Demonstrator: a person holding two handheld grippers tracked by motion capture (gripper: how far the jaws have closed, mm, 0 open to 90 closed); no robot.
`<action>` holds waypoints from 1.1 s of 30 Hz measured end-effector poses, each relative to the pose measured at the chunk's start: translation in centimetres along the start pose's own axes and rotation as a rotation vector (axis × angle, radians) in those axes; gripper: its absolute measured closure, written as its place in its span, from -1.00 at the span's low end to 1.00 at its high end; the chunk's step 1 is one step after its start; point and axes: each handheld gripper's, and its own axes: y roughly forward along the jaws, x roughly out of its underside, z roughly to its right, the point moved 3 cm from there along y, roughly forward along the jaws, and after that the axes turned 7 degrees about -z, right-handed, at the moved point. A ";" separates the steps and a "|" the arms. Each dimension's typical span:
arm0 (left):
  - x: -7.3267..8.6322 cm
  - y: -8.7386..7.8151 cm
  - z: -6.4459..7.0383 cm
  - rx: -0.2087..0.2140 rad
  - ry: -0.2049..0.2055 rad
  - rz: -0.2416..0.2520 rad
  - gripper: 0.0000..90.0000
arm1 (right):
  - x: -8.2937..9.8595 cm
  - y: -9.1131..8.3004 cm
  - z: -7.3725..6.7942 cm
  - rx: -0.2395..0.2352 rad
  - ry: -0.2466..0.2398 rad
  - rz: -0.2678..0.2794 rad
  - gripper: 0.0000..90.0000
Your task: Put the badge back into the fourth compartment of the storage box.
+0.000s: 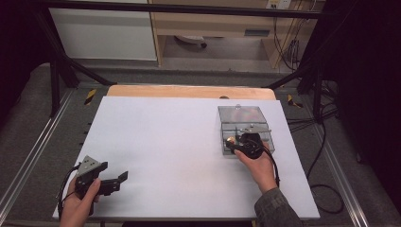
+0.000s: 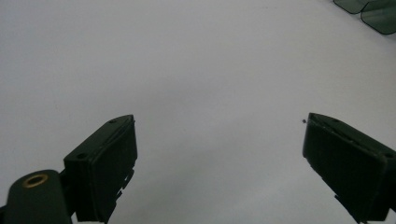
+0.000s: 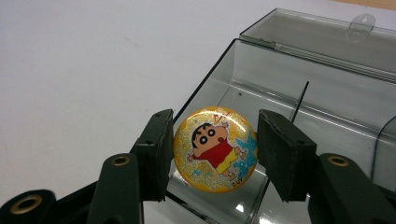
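Note:
A round yellow badge [image 3: 215, 148] with a cartoon boy in a red shirt sits between the jaws of my right gripper [image 3: 215, 151], which is shut on its edges. It hangs over the front left corner of a clear smoky plastic box [image 3: 327, 107] whose lid [image 3: 322, 37] lies open behind. In the high view the right gripper [image 1: 235, 142] holds the badge [image 1: 231, 140] at the box [image 1: 246, 118], on the right of the table. My left gripper [image 1: 120, 181] rests near the front left corner, open, with nothing between its jaws [image 2: 219, 149].
A white sheet [image 1: 165, 142] covers the wooden table, with a bare wood strip [image 1: 189, 91] along its far edge. The box's corner [image 2: 373, 11] shows far off in the left gripper view. Cables [image 1: 326, 189] lie on the floor at the right.

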 end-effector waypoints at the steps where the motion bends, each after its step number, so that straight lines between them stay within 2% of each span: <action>1: 0.0 0.1 0.0 0.000 0.000 -0.004 -0.77 | 0.0 0.0 0.0 -0.006 0.007 0.000 0.04; 15: -0.1 0.1 0.1 0.005 0.007 0.001 -0.77 | -0.2 -0.6 -0.3 -0.006 -0.004 0.029 -0.01; 21: -0.1 0.1 0.0 -0.003 0.016 0.002 -0.77 | -0.2 -0.4 -0.3 0.010 -0.007 0.033 -0.07; 24: -0.1 -0.1 -0.1 -0.022 0.020 0.004 -0.78 | -0.3 -0.4 -0.4 0.012 -0.012 0.045 -0.09; 28: -0.1 -0.1 -0.2 -0.023 0.017 0.008 -0.78 | -0.5 -0.6 -0.6 0.019 -0.018 0.070 -0.18; 33: -0.1 -0.1 -0.1 -0.024 0.022 0.007 -0.79 | -0.5 -0.6 -0.4 0.027 -0.016 0.073 -0.31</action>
